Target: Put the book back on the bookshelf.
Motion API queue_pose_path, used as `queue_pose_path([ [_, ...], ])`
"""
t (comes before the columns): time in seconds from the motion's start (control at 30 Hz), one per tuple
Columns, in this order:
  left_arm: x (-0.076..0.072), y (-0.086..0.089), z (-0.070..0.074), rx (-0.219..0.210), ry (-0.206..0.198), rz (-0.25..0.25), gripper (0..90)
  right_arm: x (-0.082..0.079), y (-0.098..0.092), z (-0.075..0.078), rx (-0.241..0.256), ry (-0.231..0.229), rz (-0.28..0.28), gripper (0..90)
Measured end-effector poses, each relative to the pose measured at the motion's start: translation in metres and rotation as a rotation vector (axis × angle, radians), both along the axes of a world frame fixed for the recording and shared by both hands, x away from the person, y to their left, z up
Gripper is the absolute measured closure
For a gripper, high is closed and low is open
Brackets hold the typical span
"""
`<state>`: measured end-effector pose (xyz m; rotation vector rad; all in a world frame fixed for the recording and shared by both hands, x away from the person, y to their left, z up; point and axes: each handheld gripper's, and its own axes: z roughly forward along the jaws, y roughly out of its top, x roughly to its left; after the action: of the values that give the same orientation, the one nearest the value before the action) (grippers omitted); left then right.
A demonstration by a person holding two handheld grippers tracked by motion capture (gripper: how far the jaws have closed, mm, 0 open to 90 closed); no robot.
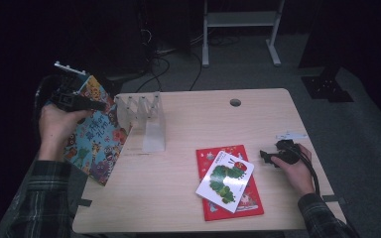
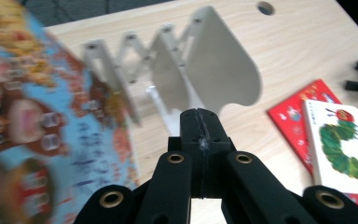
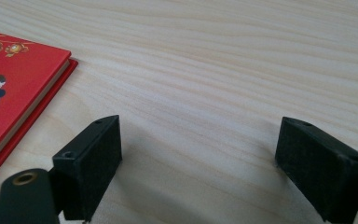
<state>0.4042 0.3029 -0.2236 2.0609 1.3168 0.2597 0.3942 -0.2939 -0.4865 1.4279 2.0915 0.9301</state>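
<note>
Three books: red book (image 1: pixel 248 198), caterpillar book (image 1: pixel 225 181), blue book (image 1: pixel 96 134)

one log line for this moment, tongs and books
left tongs: shut, at blue picture book by white rack | right tongs: open, on table | caterpillar book: atop red book

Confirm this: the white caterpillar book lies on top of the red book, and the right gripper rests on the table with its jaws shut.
Not quite. The right gripper rests on the table with its jaws wide open, as the right gripper view shows. The white caterpillar book does lie on the red book.
</note>
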Motion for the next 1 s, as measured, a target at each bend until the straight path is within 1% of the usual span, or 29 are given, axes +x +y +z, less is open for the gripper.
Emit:
queue_pose_path([
  [0.17,-0.001,-0.016,-0.014,0.012,0.021,-0.041,90.0,0.0,0.0,0.0,-0.001,0.002,0.002,12.7],
  [0.2,-0.002,-0.018,-0.017,0.009,0.023,-0.049,90.0,0.0,0.0,0.0,-0.001,0.002,0.002,12.7],
  [0.23,-0.002,-0.022,-0.02,0.017,0.027,-0.06,90.0,0.0,0.0,0.0,-0.001,0.002,0.002,12.7],
  [0.3,-0.004,-0.027,-0.027,0.015,0.03,-0.074,90.0,0.0,0.0,0.0,-0.001,0.002,0.002,12.7],
  [0.37,-0.006,-0.034,-0.036,0.013,0.033,-0.098,89.9,0.0,0.0,0.0,-0.001,0.002,0.002,12.7],
  [0.4,-0.006,-0.034,-0.036,0.013,0.033,-0.098,89.9,0.0,0.0,0.0,-0.001,0.002,0.002,12.7],
  [0.47,-0.008,-0.041,-0.044,0.026,0.041,-0.111,89.9,0.0,0.0,0.0,0.0,0.002,0.002,12.7],
  [0.5,-0.009,-0.046,-0.052,0.03,0.048,-0.119,89.8,0.0,0.0,0.0,-0.001,0.002,0.002,12.7],
  [0.53,-0.009,-0.046,-0.052,0.03,0.048,-0.119,89.8,0.0,0.0,0.0,-0.001,0.002,0.002,12.7],
  [0.67,-0.012,-0.055,-0.069,0.033,0.068,-0.131,89.9,0.0,0.0,0.0,-0.001,0.002,0.002,12.7],
  [0.73,-0.013,-0.06,-0.077,0.045,0.075,-0.137,89.8,0.0,0.0,0.0,-0.001,0.002,0.002,12.7],
  [0.87,-0.017,-0.068,-0.091,0.053,0.081,-0.156,89.7,0.0,0.0,0.0,-0.001,0.002,0.002,12.7],
  [0.93,-0.019,-0.074,-0.101,0.065,0.082,-0.162,88.4,0.0,0.0,0.0,-0.001,0.002,0.002,12.7],
  [1.0,-0.021,-0.078,-0.109,0.064,0.086,-0.172,87.8,0.0,0.0,0.0,-0.001,0.002,0.002,12.7],
])
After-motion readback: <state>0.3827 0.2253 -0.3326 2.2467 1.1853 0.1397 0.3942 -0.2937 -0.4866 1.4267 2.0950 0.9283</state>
